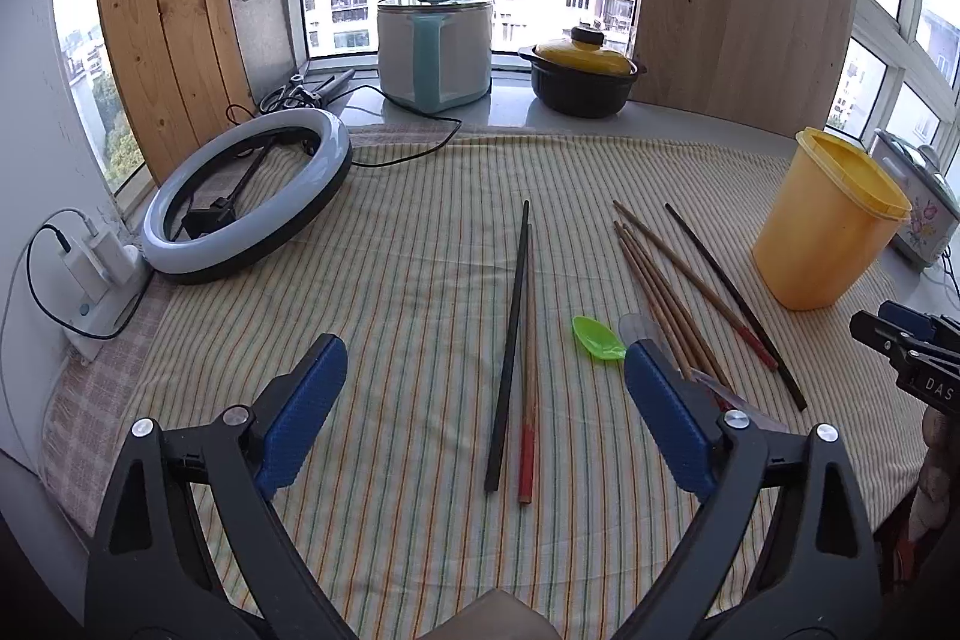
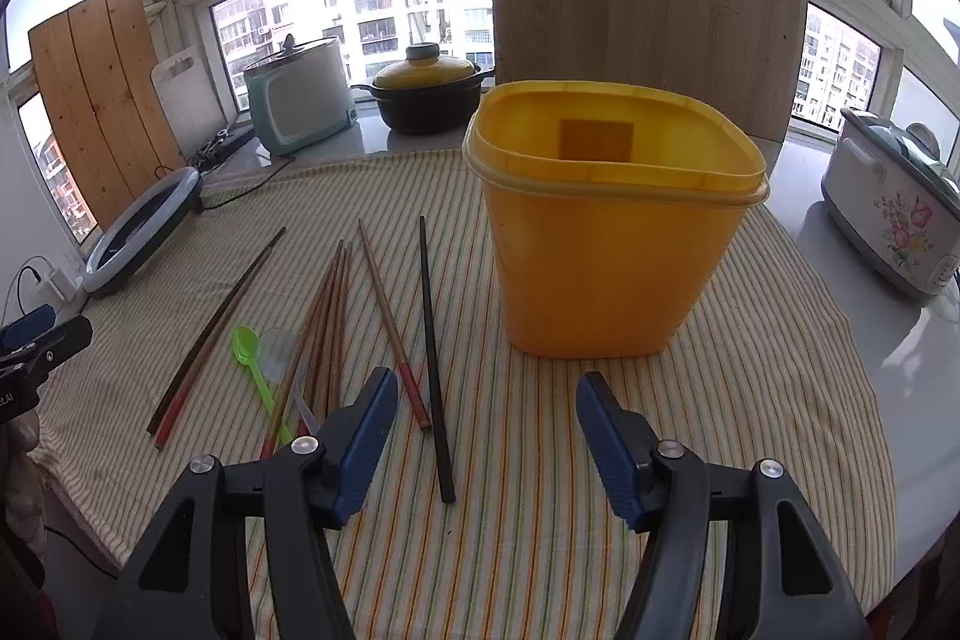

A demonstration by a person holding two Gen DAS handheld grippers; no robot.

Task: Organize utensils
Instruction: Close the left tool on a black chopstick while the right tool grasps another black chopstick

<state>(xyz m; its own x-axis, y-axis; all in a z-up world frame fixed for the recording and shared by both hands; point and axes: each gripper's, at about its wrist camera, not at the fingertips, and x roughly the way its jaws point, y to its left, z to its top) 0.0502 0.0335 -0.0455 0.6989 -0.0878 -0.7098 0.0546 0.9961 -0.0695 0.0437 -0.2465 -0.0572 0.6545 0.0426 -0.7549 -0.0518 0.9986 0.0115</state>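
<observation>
Left wrist view is showing me my left hand-held gripper (image 1: 486, 400) spreading wide and empty over a black chopstick (image 1: 510, 346) and a red-tipped chopstick (image 1: 529, 370), which are lying side by side near the middle of the bench (image 1: 390, 280); I am straddling that pair, I judge, so both can be pinched in one closing. Further toward the right edge, a loose bundle of brown chopsticks (image 1: 660, 298), a green spoon (image 1: 597, 338) and a clear spoon (image 2: 277, 353) are waiting flat on the striped cloth. My right hand-held gripper (image 2: 487, 430) is also gaping wide with nothing in it, facing the yellow container (image 2: 612, 244), which is standing upright and open-topped toward the far right corner, probably as the place where everything is going.
</observation>
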